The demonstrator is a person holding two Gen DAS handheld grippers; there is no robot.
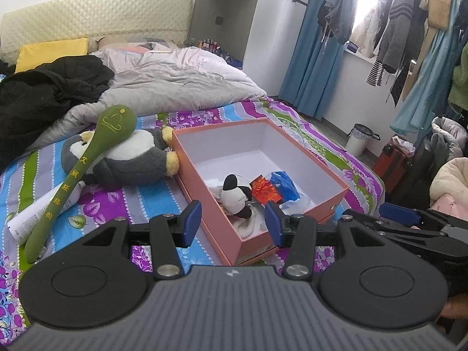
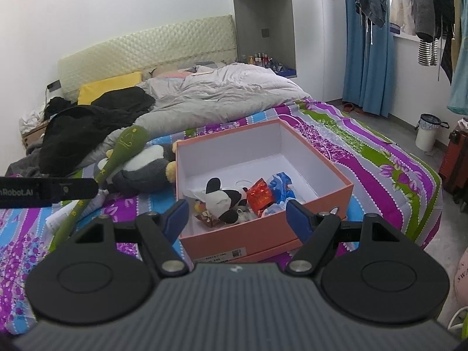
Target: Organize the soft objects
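Room: a bedroom, quilted cream headboard [image 2: 146,44] at the far wall, blue curtains [image 2: 368,58] and hanging clothes on the right.
Bed: a striped purple, blue and green floral sheet [image 2: 380,158] covers it, with a rumpled grey duvet [image 1: 181,73], a yellow pillow [image 1: 49,51] and a heap of black clothing [image 1: 44,93] further back.
Box: an open orange box [image 1: 204,169] with white inner walls sits on the sheet, right in front of both tools.
In the box: a small black-and-white plush [image 1: 237,196] lies at the near end, a red-and-gold packet [image 1: 264,190] just beside it, then crumpled blue plastic [image 1: 285,185] to the right.
Outside the box: a big grey-and-white penguin plush [image 1: 131,158] with yellow feet lies against the box's left wall.
Green stick: a long green massage bat [image 1: 73,175] with yellow characters leans across the penguin, its handle reaching down onto the sheet.
Tube: a white tube [image 1: 41,213] lies under the green handle.
Left tool [image 1: 232,223]: and here it hangs over the near corner of the box, blue pads partly apart, nothing between them, nothing gripped.
Right tool [image 2: 237,219]: poised above the near wall of the box, jaws spread wide, empty too.
Cross view: the right tool [image 1: 409,219] shows at the right edge of the left camera; the left one pokes in at the left edge of the right camera.
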